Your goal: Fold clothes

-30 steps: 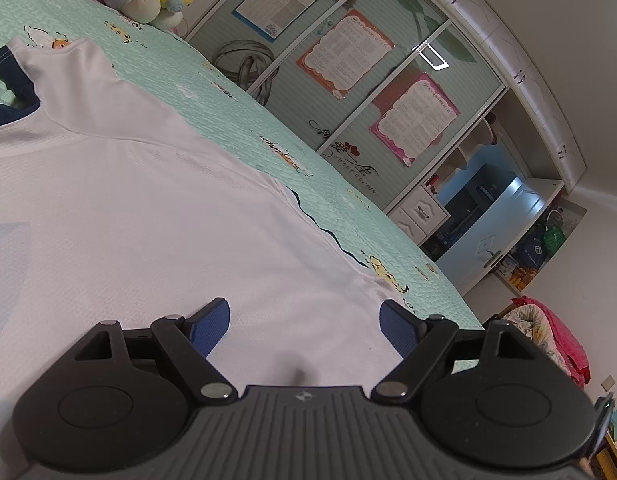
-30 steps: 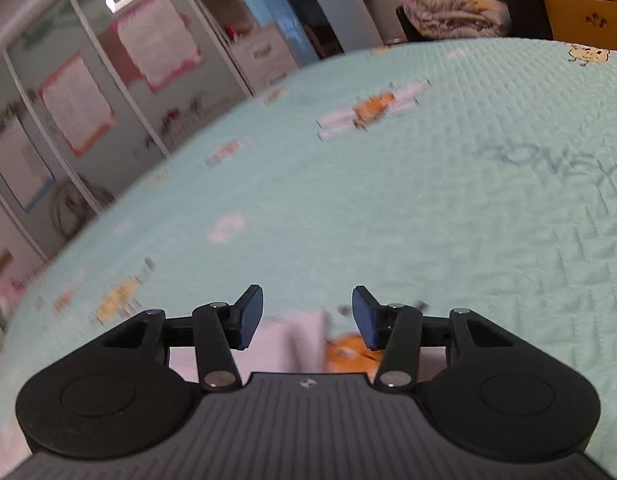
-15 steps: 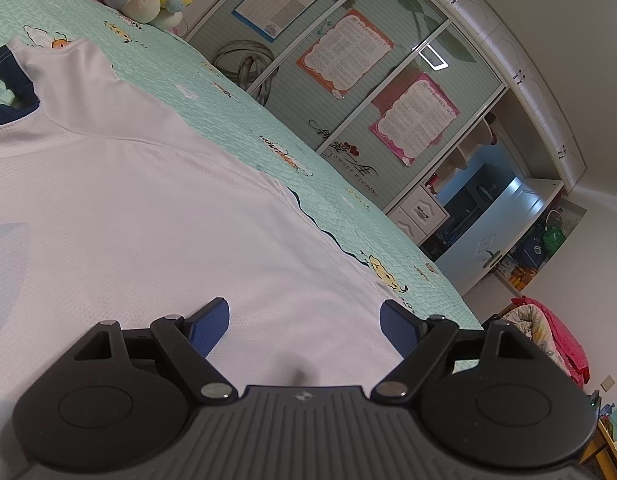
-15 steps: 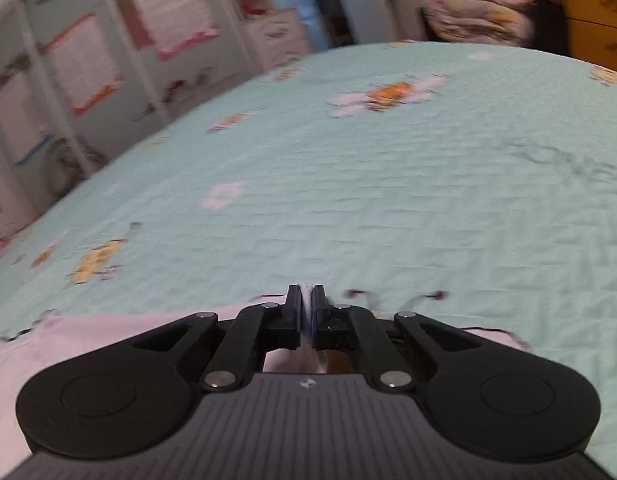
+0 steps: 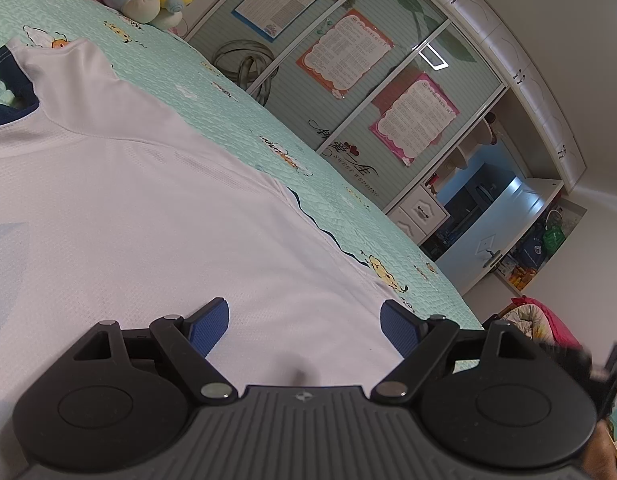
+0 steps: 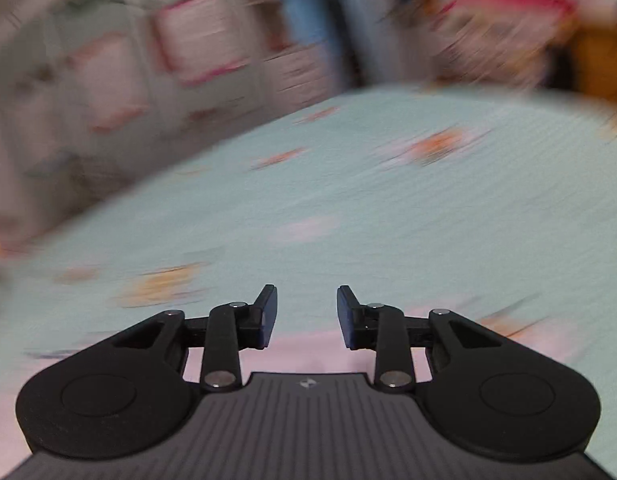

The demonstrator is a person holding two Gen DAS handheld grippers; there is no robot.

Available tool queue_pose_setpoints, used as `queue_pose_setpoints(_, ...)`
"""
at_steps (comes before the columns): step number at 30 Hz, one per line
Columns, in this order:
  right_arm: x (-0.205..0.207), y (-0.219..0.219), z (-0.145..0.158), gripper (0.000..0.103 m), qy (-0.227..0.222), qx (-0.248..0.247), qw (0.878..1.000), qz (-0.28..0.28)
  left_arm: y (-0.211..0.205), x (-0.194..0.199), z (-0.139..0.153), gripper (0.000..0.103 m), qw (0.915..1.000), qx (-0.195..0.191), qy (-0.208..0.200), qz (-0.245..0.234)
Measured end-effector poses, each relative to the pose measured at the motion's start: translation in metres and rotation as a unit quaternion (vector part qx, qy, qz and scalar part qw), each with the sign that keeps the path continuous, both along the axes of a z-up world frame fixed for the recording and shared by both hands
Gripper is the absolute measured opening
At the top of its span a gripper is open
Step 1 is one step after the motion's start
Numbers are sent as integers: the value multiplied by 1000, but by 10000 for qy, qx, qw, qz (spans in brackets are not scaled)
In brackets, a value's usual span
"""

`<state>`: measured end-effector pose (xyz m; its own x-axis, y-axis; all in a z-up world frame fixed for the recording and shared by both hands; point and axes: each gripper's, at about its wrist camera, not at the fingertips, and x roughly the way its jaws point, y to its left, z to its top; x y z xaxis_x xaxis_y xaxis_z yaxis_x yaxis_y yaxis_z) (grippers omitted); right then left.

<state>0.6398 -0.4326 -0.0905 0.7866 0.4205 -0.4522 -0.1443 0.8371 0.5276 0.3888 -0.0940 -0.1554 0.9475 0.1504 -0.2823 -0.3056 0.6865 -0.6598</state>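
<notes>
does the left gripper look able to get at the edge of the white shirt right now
Probably yes. The left gripper hangs open over the white shirt, which lies flat on the green bedspread. The shirt's dark-trimmed edge runs just beyond the right-hand finger, and nothing lies between.

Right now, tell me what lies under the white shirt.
The shirt lies spread flat on the green quilt, which shows along its far edge with cartoon prints. The quilt directly beneath, and anything that might lie there, is covered and cannot be seen.

shirt (image 5: 148, 220): white matt mesh cloth | bedspread (image 5: 228, 96): quilted mint cloth | left claw (image 5: 304, 322): matt black plastic
</notes>
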Motion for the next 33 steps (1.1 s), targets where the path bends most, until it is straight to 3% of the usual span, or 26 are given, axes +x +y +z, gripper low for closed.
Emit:
queue_pose_setpoints(3,19,45,-27,34,749,1325,9833,994,0,0,1,86,10000,-2,-2,1)
queue_pose_setpoints(6,35,59,-58,33,1006,1509,9804,767,1,2,2,86,10000,-7,-3,3)
queue_pose_setpoints(8,45,67,-80,0,1140,1569,9795,544,1,2,2,86,10000,-7,0,7)
queue_pose_setpoints(11,42,63,-79,1,826,1483,9855,37,1,3,3,86,10000,-9,17,29)
queue_pose_setpoints(13,28,73,-70,17,698,1387,9877,-193,5,2,6,85,9999,-133,68,87)
queue_pose_setpoints(14,20,80,-67,21,644,1527,9860,-201,7,1,7,83,9997,-205,96,119)
queue_pose_setpoints(16,5,92,-66,23,644,1961,9782,-212,15,-3,15,68,9987,-420,212,216)
queue_pose_setpoints(17,-3,98,-69,23,716,2257,9711,-287,21,-11,28,68,9986,-400,121,318)
queue_pose_setpoints(19,-18,109,-79,23,917,2888,9517,-498,33,-31,57,74,9981,-197,-232,542)
queue_pose_setpoints(20,-24,118,-87,24,986,3130,9430,-560,37,-39,72,78,9974,120,-318,634)
queue_pose_setpoints(22,-32,138,-97,28,856,2923,9519,-336,50,-41,99,96,9942,820,-256,652)
queue_pose_setpoints(23,-36,148,-102,26,772,2764,9577,-198,59,-38,108,99,9926,1053,-187,584)
queue_pose_setpoints(24,-41,153,-105,18,542,2566,9649,-110,70,-30,114,100,9920,1167,-128,458)
queue_pose_setpoints(25,-46,157,-107,19,254,2349,9717,-41,83,-17,119,99,9927,1177,-43,252)
queue_pose_setpoints(27,-47,152,-110,27,77,2613,9652,94,105,24,123,99,9921,1204,166,-323)
queue_pose_setpoints(28,-46,150,-111,26,57,2695,9629,132,115,46,124,97,9902,1221,271,-620)
queue_pose_setpoints(32,-42,148,-110,27,63,2706,9624,244,131,143,110,93,9720,1846,666,-1290)
queue_pose_setpoints(33,-41,148,-109,27,67,2697,9626,254,133,164,102,87,9684,1836,826,-1470)
